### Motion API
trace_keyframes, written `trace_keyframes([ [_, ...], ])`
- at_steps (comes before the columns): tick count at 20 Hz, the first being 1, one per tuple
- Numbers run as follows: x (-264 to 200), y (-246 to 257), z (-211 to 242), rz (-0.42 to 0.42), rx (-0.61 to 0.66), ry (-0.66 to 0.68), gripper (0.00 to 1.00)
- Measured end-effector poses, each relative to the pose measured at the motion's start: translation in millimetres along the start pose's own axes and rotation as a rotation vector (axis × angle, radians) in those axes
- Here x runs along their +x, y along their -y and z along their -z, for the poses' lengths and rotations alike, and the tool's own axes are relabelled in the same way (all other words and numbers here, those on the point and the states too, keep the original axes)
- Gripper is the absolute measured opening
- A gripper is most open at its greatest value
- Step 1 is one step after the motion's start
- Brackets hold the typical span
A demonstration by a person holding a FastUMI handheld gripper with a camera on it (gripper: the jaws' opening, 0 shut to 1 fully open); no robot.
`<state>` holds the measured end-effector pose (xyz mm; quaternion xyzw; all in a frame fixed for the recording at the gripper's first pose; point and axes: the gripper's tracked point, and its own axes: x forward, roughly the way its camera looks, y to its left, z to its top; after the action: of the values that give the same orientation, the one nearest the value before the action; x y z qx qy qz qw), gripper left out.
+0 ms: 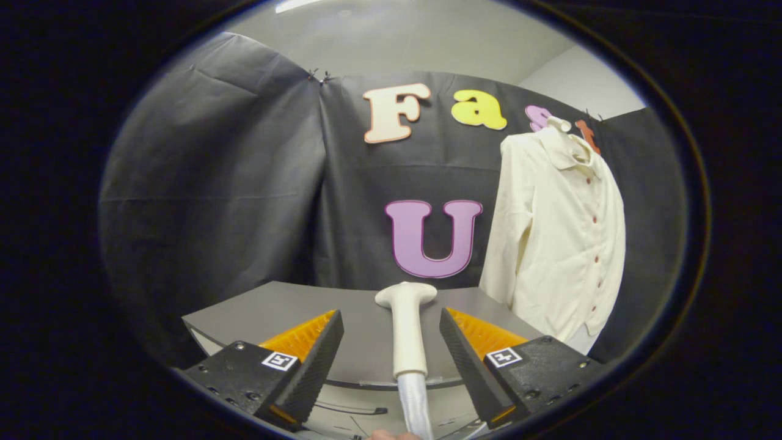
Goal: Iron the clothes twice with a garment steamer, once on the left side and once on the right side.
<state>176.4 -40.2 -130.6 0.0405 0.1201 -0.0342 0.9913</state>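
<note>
White steamer (407,327) stands between spread gripper (391,342) fingers.

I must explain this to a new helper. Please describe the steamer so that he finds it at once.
Find the grey table before the black wall. The steamer lies on it, between the open fingers of the gripper, untouched. It is a pale wand with a wide head and a hose; the cream shirt hangs beyond, right.

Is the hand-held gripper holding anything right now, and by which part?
Nothing is held. The hand-held gripper is open, and the steamer's handle stands between its fingers with a gap on each side, touching neither.
</note>
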Motion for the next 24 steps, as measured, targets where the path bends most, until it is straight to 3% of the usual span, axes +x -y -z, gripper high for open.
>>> trace_keyframes([
  [12, 61, -1, 44, 0.01, -0.037, -0.144, 0.9],
  [16, 69, 3, 70, 0.012, 0.03, -0.233, 0.82],
  [18, 70, 3, 65, 0.01, 0.03, -0.213, 0.75],
  [22, 72, 8, 69, -0.004, 0.033, -0.211, 0.52],
  [24, 70, 12, 66, 0.003, 0.084, -0.19, 0.46],
])
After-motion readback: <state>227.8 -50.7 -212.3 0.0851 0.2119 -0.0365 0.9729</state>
